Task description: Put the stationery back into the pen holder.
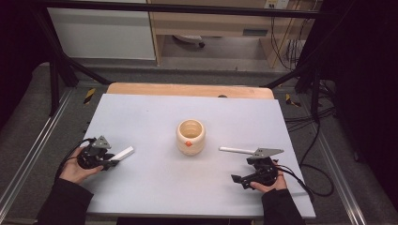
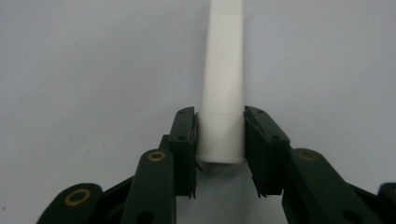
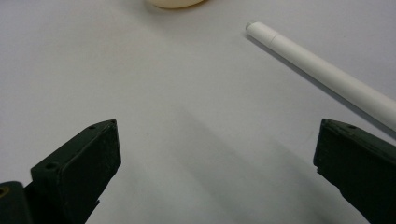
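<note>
My left gripper [image 2: 219,154] has its jaws clamped on the white stick [image 2: 224,93]; right gripper [image 3: 217,158] wide open, empty. I'd lift level toward the cup [image 1: 190,136] at two o'clock.

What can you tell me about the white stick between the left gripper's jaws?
The white stick is a plain, matte, round rod, plastic by the look, with faint seams across it. It lies flat on the pale table, left of the cream cup and apart from it. Its blunt near end sits between the pads of the left gripper, which press its two sides; the rest runs straight out from the jaws.
</note>
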A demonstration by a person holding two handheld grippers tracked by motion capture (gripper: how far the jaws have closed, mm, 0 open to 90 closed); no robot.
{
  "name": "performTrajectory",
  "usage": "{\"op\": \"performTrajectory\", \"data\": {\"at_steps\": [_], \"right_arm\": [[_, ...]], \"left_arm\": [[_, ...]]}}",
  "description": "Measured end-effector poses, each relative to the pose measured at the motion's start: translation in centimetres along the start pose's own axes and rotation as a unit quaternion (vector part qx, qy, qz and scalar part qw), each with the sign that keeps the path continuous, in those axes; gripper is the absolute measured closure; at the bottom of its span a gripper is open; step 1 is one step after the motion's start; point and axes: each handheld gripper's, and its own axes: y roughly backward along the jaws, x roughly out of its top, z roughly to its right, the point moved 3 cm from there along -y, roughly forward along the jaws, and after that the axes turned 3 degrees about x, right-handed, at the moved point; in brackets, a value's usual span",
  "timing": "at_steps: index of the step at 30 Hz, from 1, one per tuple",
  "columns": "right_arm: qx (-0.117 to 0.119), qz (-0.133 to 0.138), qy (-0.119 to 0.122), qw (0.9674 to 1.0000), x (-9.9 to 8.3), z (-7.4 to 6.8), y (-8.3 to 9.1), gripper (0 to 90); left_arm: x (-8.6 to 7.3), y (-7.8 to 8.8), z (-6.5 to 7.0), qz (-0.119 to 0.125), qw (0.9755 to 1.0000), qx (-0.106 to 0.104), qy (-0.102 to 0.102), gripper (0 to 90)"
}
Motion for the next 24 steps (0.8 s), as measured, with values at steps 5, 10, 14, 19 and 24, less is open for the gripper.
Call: {"op": "performTrajectory", "data": {"at_steps": [5, 10, 14, 19, 24], "right_arm": [[0.002, 0.0, 0.0, 1.0, 0.0, 0.0, 0.0, 1.4], [0.002, 0.002, 0.001, 1.0, 0.0, 0.0, 0.1, 1.4], [0.003, 0.002, 0.0, 1.0, 0.1, 0.0, 0.2, 1.4], [0.002, 0.006, 0.002, 1.0, 0.1, 0.0, 0.3, 1.5], [0.0, 0.01, 0.008, 0.9999, 0.3, -0.1, 0.4, 1.5]], "left_arm": [[0.1, 0.0, 0.2, -0.005, 1.0, 0.005, 0.002, 66.6], [0.1, 0.0, 0.2, -0.002, 0.9999, 0.003, 0.013, 66.8], [0.2, 0.1, 0.3, 0.003, 0.9999, 0.006, 0.012, 66.9], [0.5, 0.6, 0.6, 0.013, 0.9998, 0.002, 0.016, 67.0], [1.1, 0.9, 1.3, 0.024, 0.9996, -0.01, 0.008, 67.0]]}}
